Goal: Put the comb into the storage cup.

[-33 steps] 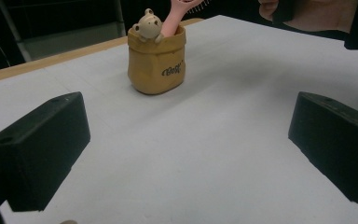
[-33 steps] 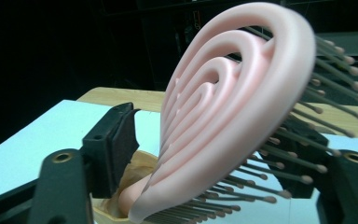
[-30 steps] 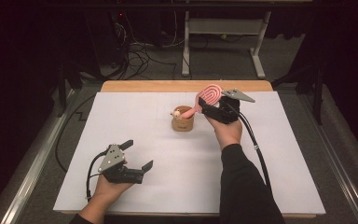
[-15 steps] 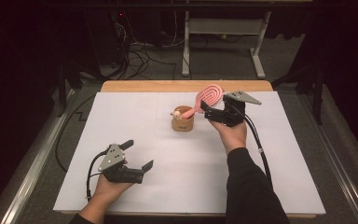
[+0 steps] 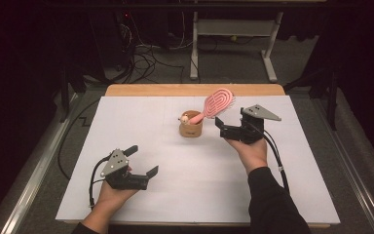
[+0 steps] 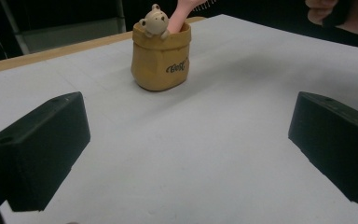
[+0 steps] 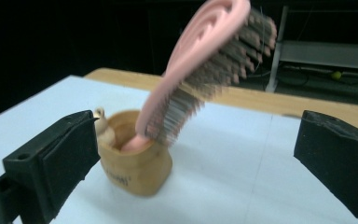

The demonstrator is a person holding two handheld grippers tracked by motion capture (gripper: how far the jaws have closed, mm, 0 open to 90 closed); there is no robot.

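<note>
Fingers (image 7: 53,161) wide beside hairbrush (image 7: 200,70) (bristles in right gripper view)

In the right gripper view the pink hairbrush (image 7: 200,70) is smeared by blur, its bristles running together, and its head is cut off by the top edge. Its handle end is hidden inside the tan cup (image 7: 137,158). In the left gripper view only the brush's handle rises from the cup (image 6: 161,60) before the top edge cuts it; the cup's small lettering is unreadable.
</note>
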